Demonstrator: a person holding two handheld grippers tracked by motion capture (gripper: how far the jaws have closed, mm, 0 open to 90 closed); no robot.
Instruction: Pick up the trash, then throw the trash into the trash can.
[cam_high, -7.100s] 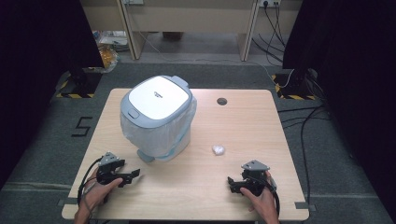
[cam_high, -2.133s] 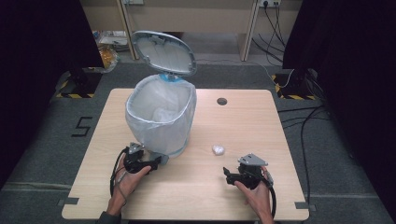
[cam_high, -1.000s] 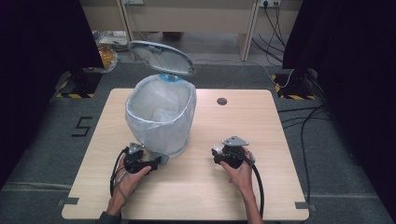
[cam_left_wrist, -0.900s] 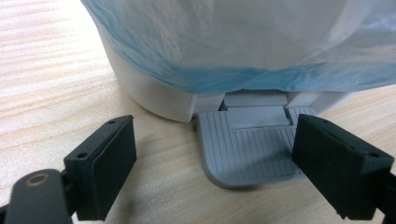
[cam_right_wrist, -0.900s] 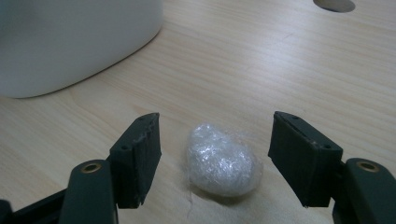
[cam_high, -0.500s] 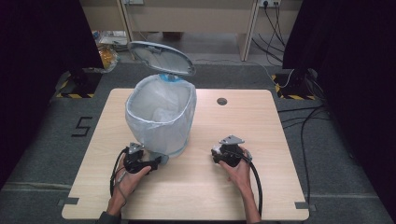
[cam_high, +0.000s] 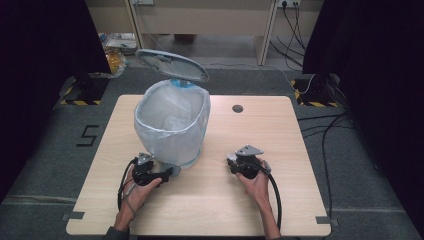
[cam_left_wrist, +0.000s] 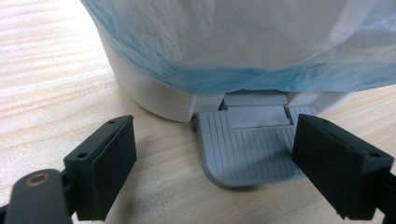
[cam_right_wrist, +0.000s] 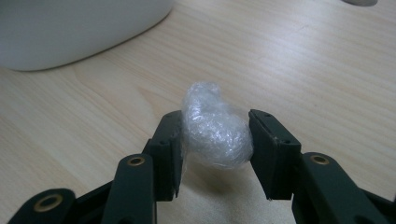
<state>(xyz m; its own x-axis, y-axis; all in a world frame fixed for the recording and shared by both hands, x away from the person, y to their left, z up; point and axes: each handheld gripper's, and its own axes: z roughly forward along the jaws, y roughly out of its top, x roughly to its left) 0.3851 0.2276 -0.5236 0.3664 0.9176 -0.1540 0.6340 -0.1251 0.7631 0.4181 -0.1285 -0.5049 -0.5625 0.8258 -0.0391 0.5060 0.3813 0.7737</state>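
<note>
The right gripper (cam_right_wrist: 215, 140), its jaws just closed, pinches a crumpled ball of clear plastic wrap (cam_right_wrist: 215, 134) low over the wooden table (cam_right_wrist: 303, 70), while the left gripper (cam_left_wrist: 215, 168) rests spread on either side of the grey pedal (cam_left_wrist: 252, 149) of the lined, open-lidded pedal bin (cam_high: 172, 125) just ahead.

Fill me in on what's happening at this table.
A person is working with two hand-held grippers beside a lined pedal bin whose lid stands open. The left gripper is open, one jaw on the bin's grey pedal. The right gripper has just been closing and now pinches a crumpled ball of clear plastic wrap just above the table, apparently about to go into the bin.
</note>
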